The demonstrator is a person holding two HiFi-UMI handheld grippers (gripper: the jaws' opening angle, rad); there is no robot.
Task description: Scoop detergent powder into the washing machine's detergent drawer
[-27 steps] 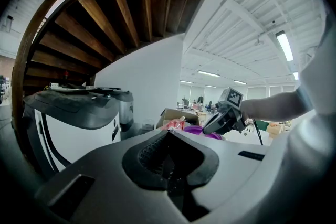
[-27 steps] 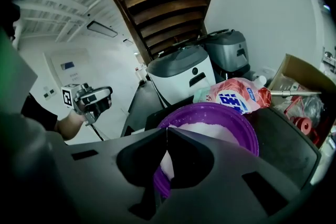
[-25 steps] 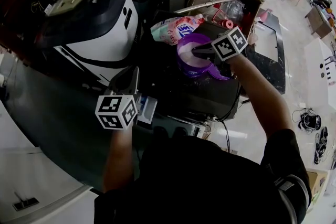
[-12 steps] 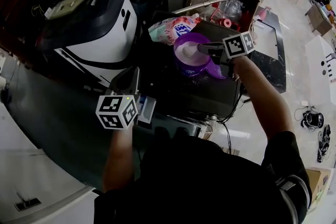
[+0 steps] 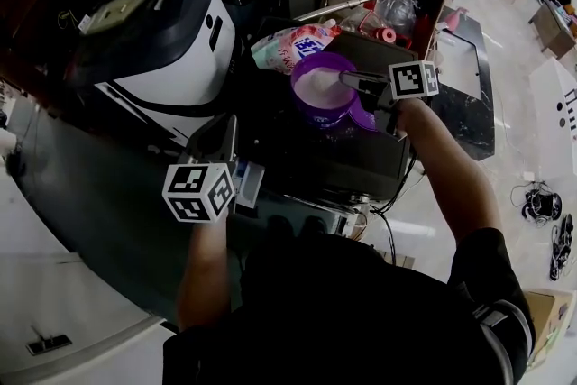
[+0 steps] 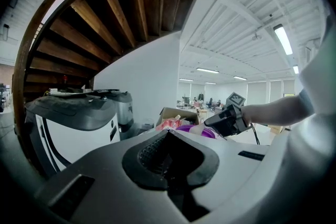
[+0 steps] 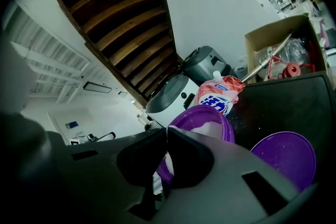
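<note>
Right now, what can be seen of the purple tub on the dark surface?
The purple tub is round, plastic-looking, open and upright on the dark top. It holds white powder close to the rim. Its purple lid lies off beside it, and a pink detergent bag lies just behind. The right gripper reaches over the rim, shut on what looks like a white scoop.

right gripper [image 5: 345, 77] and scoop [image 7: 168, 164] raised over tub [image 5: 317, 115]

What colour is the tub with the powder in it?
The tub is purple; the right gripper view shows it best.
</note>
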